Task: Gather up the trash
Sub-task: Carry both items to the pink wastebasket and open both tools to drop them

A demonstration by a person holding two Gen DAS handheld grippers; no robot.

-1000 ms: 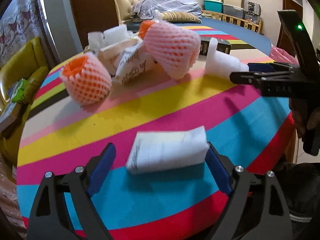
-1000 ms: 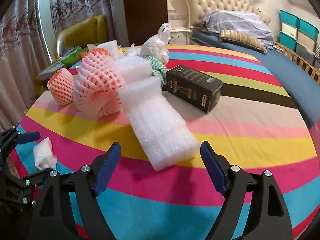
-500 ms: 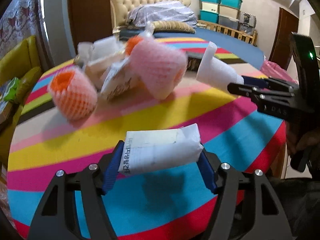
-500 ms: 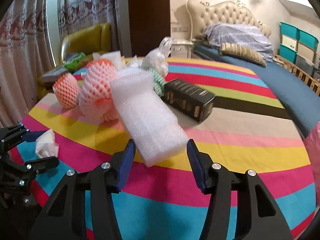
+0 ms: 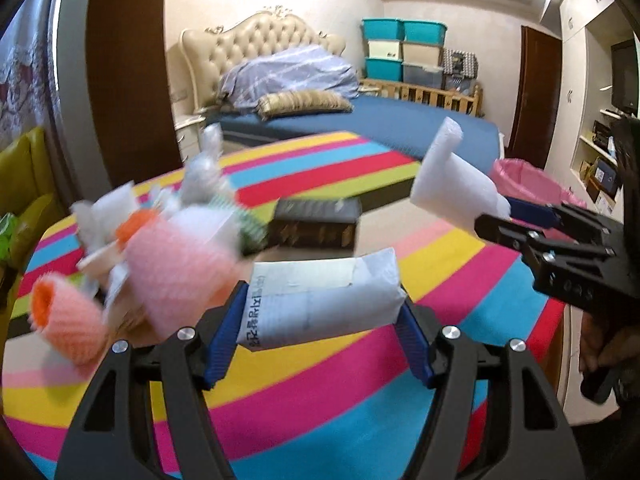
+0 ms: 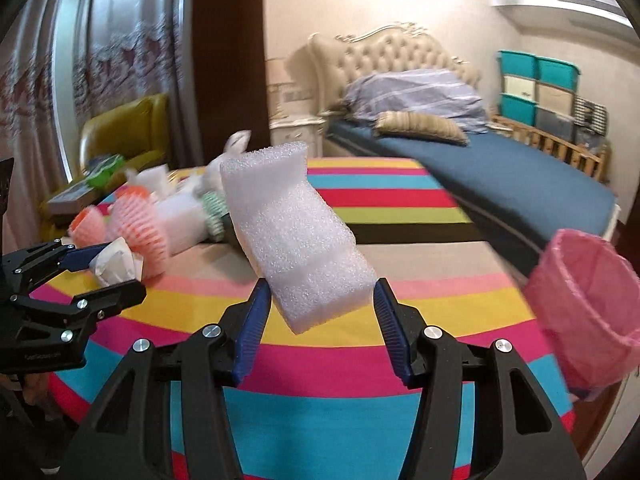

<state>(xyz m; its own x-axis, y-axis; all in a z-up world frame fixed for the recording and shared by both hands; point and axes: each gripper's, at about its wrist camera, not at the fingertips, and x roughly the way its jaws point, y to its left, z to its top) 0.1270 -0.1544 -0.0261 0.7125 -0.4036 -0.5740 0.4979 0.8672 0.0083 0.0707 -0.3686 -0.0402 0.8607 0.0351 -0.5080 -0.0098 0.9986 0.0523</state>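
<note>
Gripping at frame bottom centre, left gripper (image 5: 320, 320) is clamping the white paper packet (image 5: 320, 300) clear of the striped table (image 5: 320, 400). Right gripper (image 6: 318, 328) is clenching the white foam block (image 6: 296, 240) at centre frame. Beyond, foam fruit nets (image 6: 136, 232) are lying mid-left; pink bin (image 6: 584, 312) is standing at right edge.

The white paper packet (image 5: 320, 300) carries printed lines and characters along one edge, too blurred to read.
</note>
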